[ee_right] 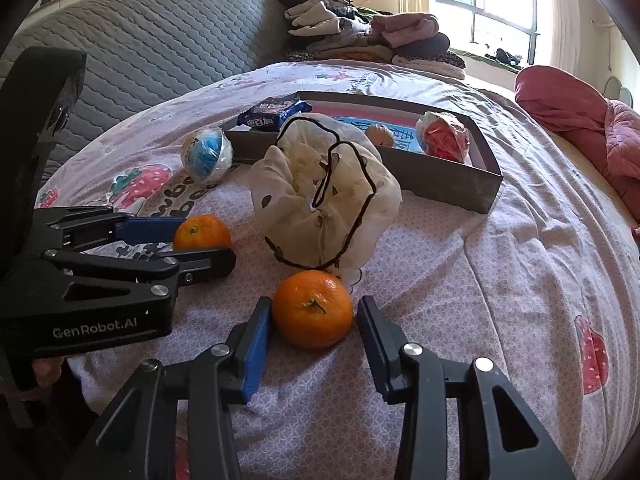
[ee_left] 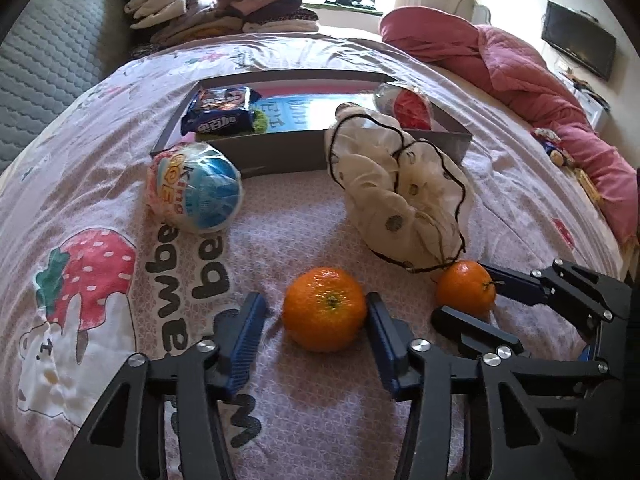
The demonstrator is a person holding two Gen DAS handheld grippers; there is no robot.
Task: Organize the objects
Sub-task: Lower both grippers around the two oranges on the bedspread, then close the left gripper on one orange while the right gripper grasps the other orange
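Tangerines, glossy and dimpled, lie on the printed bedsheet [ee_left: 120, 184]. Left gripper [ee_left: 316, 316] brackets the larger tangerine [ee_left: 325, 308], one pad touching, one clear. Right gripper [ee_right: 314, 316] likewise straddles the smaller tangerine [ee_right: 313, 309]. Gauzy cream pouch [ee_right: 320, 192] partly hides the grey box [ee_right: 452, 184].

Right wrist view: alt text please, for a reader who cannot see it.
The right gripper straddles an orange on a patterned bedsheet, one pad touching it, the other just clear. The left gripper flanks a second orange beside it. Behind lie a sheer pouch and a grey box.
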